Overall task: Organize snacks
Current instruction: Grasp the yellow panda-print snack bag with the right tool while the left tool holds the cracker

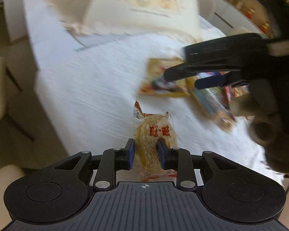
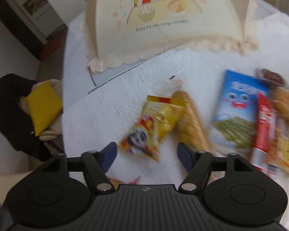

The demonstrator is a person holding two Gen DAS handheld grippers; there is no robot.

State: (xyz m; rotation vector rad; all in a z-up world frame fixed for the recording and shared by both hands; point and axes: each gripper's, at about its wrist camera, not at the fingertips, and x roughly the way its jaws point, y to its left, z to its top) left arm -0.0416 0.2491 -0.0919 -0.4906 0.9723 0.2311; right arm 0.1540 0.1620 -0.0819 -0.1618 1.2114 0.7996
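My left gripper (image 1: 146, 150) is shut on a clear-wrapped rice cracker packet (image 1: 156, 130) with red characters, which sticks out forward between the blue pads. My right gripper (image 2: 147, 152) stands open just over a yellow snack packet (image 2: 150, 127) that lies on the white tablecloth (image 2: 106, 115); the pads do not touch it. In the left wrist view the right gripper (image 1: 180, 80) reaches in from the right above that yellow packet (image 1: 160, 73). A tan wafer packet (image 2: 190, 119), a blue box (image 2: 239, 111) and a red packet (image 2: 264, 127) lie to its right.
A cream domed food cover (image 2: 163, 19) with a cartoon print stands at the back of the table. More snack packets (image 2: 285, 104) pile at the right edge. A chair with a yellow cushion (image 2: 42, 105) sits beyond the table's left edge.
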